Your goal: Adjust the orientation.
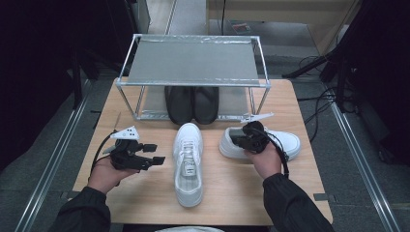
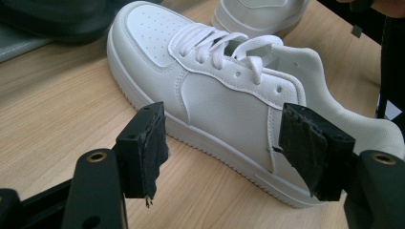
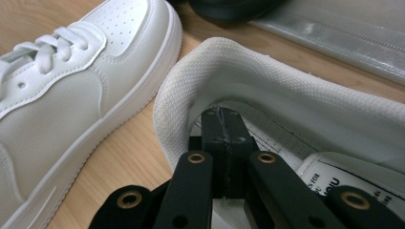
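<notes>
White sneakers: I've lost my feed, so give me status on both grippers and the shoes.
Right gripper shut, jaws inside right sneaker opening. Left gripper open beside middle sneaker, not touching. Black shoes fill rack bottom shelf.

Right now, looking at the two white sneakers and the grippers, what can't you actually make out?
- High view: the right gripper covers the opening of the right white sneaker, so its jaws are hidden.
- Right gripper view: jaws shut inside that sneaker; whether the pads pinch the collar cannot be told.
- Right gripper view: the insole label is cut off.
- High view: the black shoes are partly hidden under the shelf rack.
</notes>
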Demonstrator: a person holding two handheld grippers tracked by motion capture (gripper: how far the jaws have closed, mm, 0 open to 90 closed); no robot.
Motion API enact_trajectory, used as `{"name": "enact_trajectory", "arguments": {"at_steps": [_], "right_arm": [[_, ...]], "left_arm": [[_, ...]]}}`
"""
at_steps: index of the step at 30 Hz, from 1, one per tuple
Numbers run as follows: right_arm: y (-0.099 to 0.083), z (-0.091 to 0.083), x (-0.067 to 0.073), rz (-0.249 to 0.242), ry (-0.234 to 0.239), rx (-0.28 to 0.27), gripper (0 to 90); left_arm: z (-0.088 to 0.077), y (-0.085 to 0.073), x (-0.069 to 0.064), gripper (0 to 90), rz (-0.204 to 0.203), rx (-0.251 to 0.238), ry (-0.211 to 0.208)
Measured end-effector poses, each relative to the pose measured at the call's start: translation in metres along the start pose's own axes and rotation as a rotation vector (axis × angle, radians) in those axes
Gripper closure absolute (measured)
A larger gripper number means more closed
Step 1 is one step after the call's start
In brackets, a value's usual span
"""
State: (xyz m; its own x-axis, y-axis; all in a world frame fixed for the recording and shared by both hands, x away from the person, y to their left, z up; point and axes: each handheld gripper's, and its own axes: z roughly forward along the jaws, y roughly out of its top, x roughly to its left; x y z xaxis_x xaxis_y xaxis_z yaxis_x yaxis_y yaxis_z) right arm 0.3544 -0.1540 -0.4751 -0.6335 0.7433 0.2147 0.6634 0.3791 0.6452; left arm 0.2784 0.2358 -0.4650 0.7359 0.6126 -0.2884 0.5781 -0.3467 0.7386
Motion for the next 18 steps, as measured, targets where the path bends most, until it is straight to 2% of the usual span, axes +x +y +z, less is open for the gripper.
{"name": "enact_trajectory", "arguments": {"at_steps": [9, 11, 13, 18], "right_arm": [[-0.005, -0.002, 0.008, -0.031, 0.018, 0.02, 90.0], [-0.007, -0.001, 0.01, -0.032, 0.021, 0.028, 90.0], [-0.009, -0.001, 0.012, -0.037, 0.027, 0.029, 90.0], [-0.016, -0.006, 0.017, -0.013, 0.056, 0.036, 90.0]], "left_arm": [[0.004, 0.003, 0.002, 33.4, 0.002, 0.001, -0.012], [0.003, 0.005, 0.002, 33.4, -0.008, -0.013, -0.041], [0.003, 0.007, 0.001, 33.3, -0.005, -0.029, -0.052], [0.006, 0.01, 0.001, 33.4, 0.007, -0.014, -0.043]]}}
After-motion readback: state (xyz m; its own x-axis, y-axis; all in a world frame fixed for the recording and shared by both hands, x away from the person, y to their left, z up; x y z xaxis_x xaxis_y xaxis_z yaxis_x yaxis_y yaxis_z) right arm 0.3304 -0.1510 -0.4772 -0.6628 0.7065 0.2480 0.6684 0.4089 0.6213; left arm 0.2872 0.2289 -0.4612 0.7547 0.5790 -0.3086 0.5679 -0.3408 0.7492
